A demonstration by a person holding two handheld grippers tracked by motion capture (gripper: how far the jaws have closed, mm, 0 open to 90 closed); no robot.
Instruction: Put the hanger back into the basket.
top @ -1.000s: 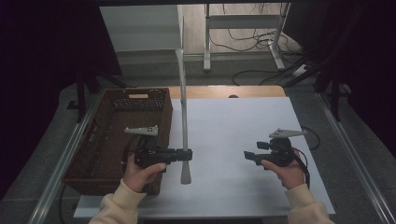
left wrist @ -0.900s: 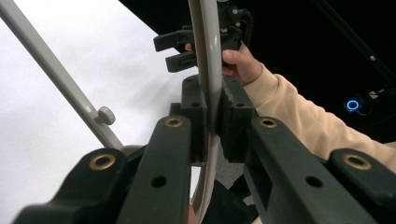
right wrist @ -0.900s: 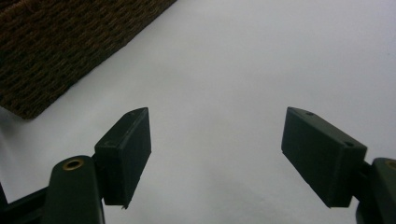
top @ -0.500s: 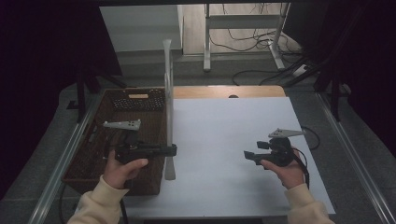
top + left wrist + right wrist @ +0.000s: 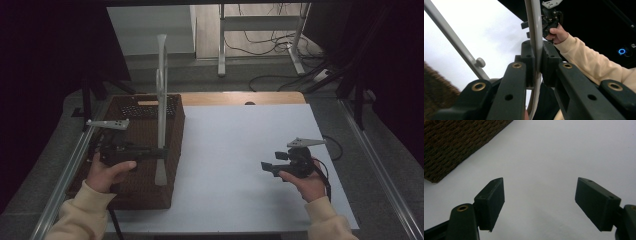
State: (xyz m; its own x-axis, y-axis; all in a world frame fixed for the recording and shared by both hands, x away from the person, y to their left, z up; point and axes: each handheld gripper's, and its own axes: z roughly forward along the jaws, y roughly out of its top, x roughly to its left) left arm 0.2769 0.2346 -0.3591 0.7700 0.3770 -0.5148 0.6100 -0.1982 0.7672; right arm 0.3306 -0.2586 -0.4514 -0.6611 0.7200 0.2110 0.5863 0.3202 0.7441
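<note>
Gripping a long pale shoehorn [image 5: 161, 100] near its lower end, left claw [image 5: 161, 153] clamped tight on the shaft, held upright above the brown wicker basket [image 5: 145, 192]. Seen pinched between both jaws in the left gripper view [image 5: 535, 32]. Right of the basket, over the bare white tabletop [image 5: 240, 150]: right claw [image 5: 265, 167] spread wide, holding nothing, well apart from the basket.

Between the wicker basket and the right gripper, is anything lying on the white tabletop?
No. In the high view the white tabletop lies bare between the wicker basket and the right gripper.
</note>
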